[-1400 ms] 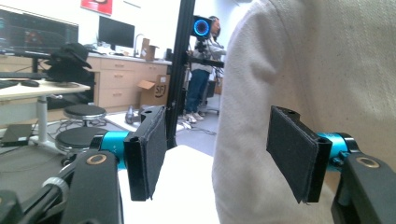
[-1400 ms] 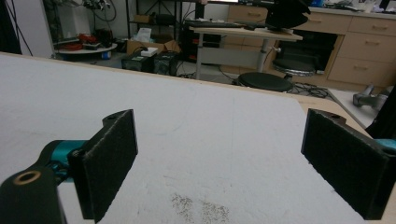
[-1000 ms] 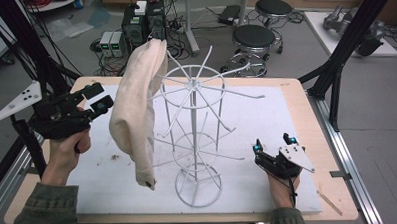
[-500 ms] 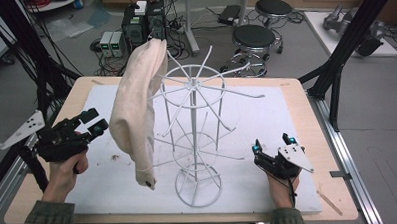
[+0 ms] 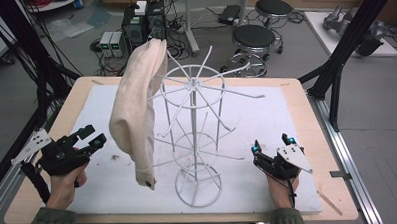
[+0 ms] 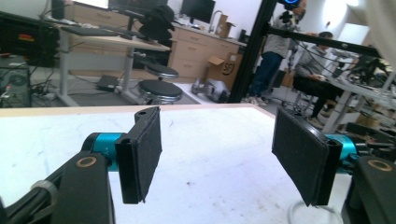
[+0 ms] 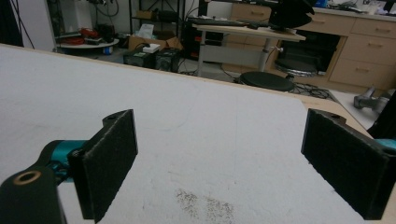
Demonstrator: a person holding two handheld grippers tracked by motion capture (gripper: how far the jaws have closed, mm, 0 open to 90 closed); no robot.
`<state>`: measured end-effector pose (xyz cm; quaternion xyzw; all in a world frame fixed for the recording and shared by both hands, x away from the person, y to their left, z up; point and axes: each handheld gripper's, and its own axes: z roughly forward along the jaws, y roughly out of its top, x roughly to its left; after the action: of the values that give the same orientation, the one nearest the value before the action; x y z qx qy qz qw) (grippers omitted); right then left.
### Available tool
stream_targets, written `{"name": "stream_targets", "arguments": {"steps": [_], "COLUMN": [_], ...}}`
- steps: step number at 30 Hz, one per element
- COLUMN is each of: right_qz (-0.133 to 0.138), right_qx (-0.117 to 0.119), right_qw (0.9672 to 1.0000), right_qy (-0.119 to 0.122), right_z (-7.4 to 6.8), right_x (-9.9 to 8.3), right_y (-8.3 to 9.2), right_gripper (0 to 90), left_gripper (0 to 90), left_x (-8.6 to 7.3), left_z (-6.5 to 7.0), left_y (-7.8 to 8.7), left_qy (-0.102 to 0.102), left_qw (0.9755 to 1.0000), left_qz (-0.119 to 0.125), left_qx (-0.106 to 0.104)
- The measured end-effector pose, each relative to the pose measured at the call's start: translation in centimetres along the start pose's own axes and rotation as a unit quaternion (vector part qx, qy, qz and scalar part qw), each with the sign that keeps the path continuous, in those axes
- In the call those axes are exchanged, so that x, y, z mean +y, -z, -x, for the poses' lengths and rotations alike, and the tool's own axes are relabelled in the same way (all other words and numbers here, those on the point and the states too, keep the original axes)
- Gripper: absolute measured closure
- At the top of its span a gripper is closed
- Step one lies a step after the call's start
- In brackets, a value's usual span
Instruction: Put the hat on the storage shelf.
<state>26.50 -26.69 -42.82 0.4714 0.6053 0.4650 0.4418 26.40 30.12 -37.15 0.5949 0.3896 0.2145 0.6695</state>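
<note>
A white wire rack [image 5: 195, 137] stands upright in the middle of the white mat [image 5: 266, 109]. A cream cloth [image 5: 136, 109] hangs from one of the rack's upper arms on its left side, reaching down almost to the mat. My left gripper [image 5: 91, 137] is low at the mat's left edge, open and holding nothing, its pads [image 6: 144, 154] wide apart. At the front right of the mat my right gripper [image 5: 270, 144] rests open, with bare mat between its pads [image 7: 112, 161].
The wooden table [image 5: 306, 95] edges the mat on all sides. The rack's wire base [image 6: 308, 212] shows at the lower right of the left gripper view. Stools [image 5: 254, 37], electronics boxes [image 5: 143, 19] and black frame posts [image 5: 354, 41] stand beyond the table.
My left gripper has dropped from beside the hanging cloth down and to the left, coming low over the mat's left edge. The cloth stays on the rack. The right gripper has not moved.
</note>
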Motion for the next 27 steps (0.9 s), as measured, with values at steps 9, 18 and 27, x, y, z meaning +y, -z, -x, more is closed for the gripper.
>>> {"name": "stream_targets", "arguments": {"steps": [9, 18, 27], "right_qz": [-0.003, -0.005, -0.010], "right_qx": [0.002, 0.002, 0.002], "right_qw": [1.0000, 1.0000, 0.9999], "right_qy": [0.002, 0.006, 0.010], "right_z": [-0.1, -0.2, -0.4], "right_x": [0.0, -0.1, -0.1], "right_y": [0.0, 0.0, 0.1], "right_gripper": [9.7, 9.7, 9.7], "left_gripper": [32.6, 32.2, 31.6], "left_x": [-1.8, -3.2, -4.1], "left_z": [-1.4, -2.5, -3.6], "left_y": [0.3, 1.2, 2.4], "left_qy": [0.013, 0.005, 0.007], "left_qw": [0.9992, 0.9956, 0.9882], "left_qz": [-0.009, -0.012, -0.003], "left_qx": [0.036, 0.092, 0.153]}}
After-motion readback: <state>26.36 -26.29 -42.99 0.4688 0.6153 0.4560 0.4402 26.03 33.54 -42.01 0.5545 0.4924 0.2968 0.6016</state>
